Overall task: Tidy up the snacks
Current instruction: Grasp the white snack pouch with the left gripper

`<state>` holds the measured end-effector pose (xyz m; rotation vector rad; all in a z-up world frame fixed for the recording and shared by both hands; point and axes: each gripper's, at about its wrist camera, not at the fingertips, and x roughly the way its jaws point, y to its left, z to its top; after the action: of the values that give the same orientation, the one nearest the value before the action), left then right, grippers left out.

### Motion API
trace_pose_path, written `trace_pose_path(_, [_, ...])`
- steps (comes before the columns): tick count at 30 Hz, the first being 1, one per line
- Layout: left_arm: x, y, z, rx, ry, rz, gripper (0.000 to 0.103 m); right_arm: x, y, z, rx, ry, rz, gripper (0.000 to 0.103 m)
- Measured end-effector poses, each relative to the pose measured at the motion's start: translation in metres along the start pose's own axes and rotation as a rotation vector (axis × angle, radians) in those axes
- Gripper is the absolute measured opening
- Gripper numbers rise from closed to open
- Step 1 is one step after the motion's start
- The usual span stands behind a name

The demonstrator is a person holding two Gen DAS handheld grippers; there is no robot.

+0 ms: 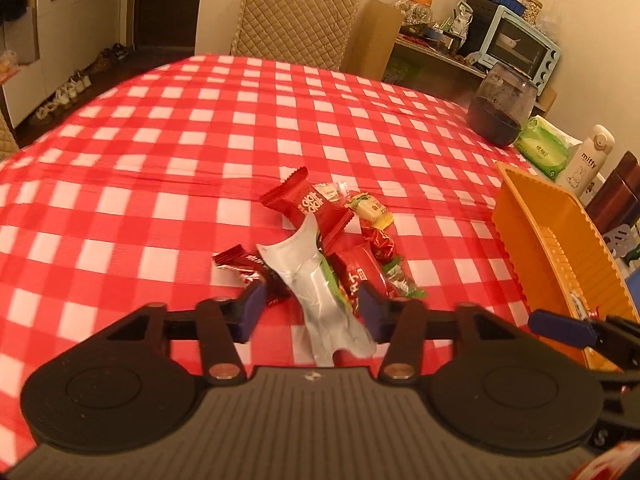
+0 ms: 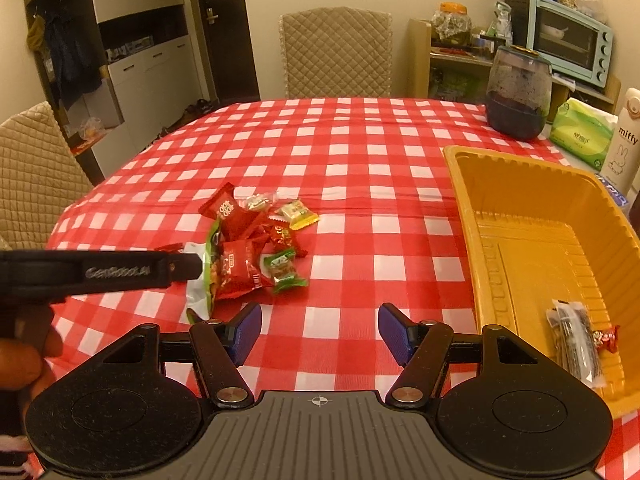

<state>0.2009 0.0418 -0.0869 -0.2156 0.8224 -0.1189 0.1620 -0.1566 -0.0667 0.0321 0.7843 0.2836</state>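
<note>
So I've got my left tongs (image 1: 312, 306) straddling the long silvery-white foil snack pouch with the green edge (image 1: 316, 300), which sticks out of the front of the snack pile toward me. The blue pads sit on either side of it but I can't honestly tell whether they're pressing on the foil yet, so call it lined up rather than clamped. I went for that one because it's the biggest thing and lies on top, so pulling it first should free up the little stuff underneath. The rest of the pile, the red foil-wrapped snack packets (image 2: 240, 268) and the small green-wrapped candy (image 2: 285, 270), sits in the middle of the table with the red-and-white checked cloth (image 2: 340, 152). My right tongs (image 2: 320, 330) hang apart over bare cloth just in front of the pile, with nothing between the pads, parked near the orange plastic tray (image 2: 464, 208) on my right. The tray already holds a clear-wrapped dark stick snack (image 2: 576, 340) and a small red foil candy (image 2: 606, 338) in its near corner, so that's clearly where everything goes.
</note>
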Motion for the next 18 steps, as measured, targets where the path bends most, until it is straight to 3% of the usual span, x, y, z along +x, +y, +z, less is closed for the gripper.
trace_pose_path(9, [0.026,-0.002,0.001,0.024,0.032,-0.015,0.04,0.01,-0.002,0.001,-0.009,0.009,0.0,0.065])
trace_pose_path(12, [0.022,-0.003,0.001,0.047,0.043,-0.024,0.027,0.014,-0.001,0.003,-0.013,0.013,0.004,0.065])
trace_pose_path(18, [0.001,0.001,-0.008,0.176,0.099,-0.005,0.023,0.025,0.006,0.011,-0.052,0.005,0.028,0.065])
